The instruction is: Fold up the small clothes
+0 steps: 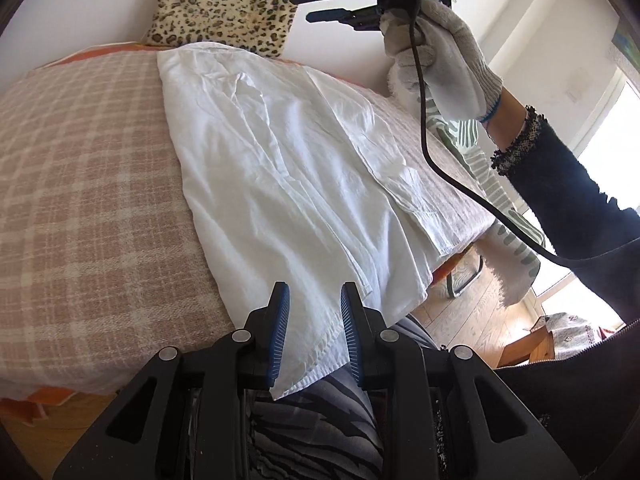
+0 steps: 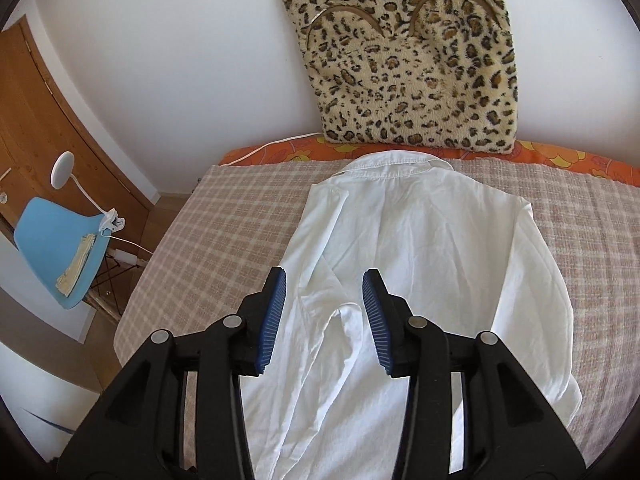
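White shirt (image 2: 404, 264) lies spread back-up on the bed's checked blanket (image 2: 224, 224), collar toward the far edge where a leopard-print cushion (image 2: 412, 64) leans against the wall. Seen from the right wrist, the right gripper (image 2: 325, 322) hangs above the shirt's lower half with its blue pads partly apart and nothing between them; a folded sleeve runs below the gap. From the left wrist, that same right gripper (image 1: 324, 6) shows raised well above the far end of the bed, held by a gloved hand (image 1: 444, 56) with a black cable trailing down. The left gripper (image 1: 314, 334) sits at the near edge of the bed, its jaws narrowly apart, the shirt's hem corner (image 1: 304, 376) hanging in the gap between them; the pads do not visibly press on the cloth. Left of the right gripper, beyond the bed, stands a blue chair (image 2: 52, 240) with a clip lamp (image 2: 62, 168).
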A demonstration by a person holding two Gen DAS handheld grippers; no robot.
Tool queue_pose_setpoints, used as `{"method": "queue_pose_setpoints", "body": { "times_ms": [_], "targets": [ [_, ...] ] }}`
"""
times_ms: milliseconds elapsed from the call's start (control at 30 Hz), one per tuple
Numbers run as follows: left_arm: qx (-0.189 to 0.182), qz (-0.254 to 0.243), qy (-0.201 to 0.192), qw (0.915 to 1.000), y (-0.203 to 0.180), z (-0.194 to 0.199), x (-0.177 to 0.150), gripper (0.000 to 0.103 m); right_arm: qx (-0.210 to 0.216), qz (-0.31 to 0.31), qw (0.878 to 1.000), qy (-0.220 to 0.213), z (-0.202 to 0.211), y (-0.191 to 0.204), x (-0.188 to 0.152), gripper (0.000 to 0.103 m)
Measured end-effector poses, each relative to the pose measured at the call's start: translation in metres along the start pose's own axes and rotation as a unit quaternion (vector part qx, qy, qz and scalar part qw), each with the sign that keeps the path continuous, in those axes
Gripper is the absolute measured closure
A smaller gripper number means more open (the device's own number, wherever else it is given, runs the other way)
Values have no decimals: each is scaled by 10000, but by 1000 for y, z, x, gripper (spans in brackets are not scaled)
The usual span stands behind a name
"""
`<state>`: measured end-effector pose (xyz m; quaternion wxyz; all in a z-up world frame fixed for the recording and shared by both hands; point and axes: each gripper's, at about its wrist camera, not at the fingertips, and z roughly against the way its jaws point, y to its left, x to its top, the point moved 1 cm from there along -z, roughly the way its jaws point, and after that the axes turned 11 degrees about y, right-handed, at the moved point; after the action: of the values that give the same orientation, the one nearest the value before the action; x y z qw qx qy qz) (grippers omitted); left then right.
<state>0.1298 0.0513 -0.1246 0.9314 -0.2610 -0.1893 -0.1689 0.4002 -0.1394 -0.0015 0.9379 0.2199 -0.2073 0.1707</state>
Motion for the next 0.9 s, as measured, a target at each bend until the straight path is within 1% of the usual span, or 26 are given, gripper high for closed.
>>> {"method": "queue_pose_setpoints", "body": {
  "times_ms": [200,300,367,433,533,700,733,767,800,833,900],
  "targets": [
    [149,-15,-155,9998,-6,8,6,78,-318,-265,9991,-125,51,-44,-66,61],
    [80,-90,-225,9997,-14,3,14,78,-498,-426,9978,-85,66,-68,-99,61],
    [-19,-149,-305,9994,-22,-1,20,73,-567,-596,9966,-100,76,-84,-119,60],
    [-127,-195,-332,9992,-29,-7,27,73,-578,-779,9952,-136,86,-100,-137,61],
    [-228,-395,-291,9985,-44,-18,33,73,-584,-1021,9929,-161,99,-119,-166,61],
    [-289,-901,-89,9955,-86,-43,42,72,-619,-1358,9888,-45,109,-144,-217,61],
    [-292,-1023,-35,9943,-95,-48,43,71,-615,-1423,9879,-31,110,-148,-226,61],
    [-319,-1144,22,9929,-105,-52,42,62,-605,-1489,9870,-23,112,-153,-235,60],
    [-360,-1269,87,9912,-114,-58,42,50,-585,-1549,9862,-21,113,-157,-244,61],
    [-369,-1391,147,9895,-123,-64,43,47,-573,-1600,9854,-15,115,-161,-252,61],
    [-383,-1661,271,9850,-141,-76,46,46,-576,-1702,9837,-23,118,-170,-266,61]
  ]
}}
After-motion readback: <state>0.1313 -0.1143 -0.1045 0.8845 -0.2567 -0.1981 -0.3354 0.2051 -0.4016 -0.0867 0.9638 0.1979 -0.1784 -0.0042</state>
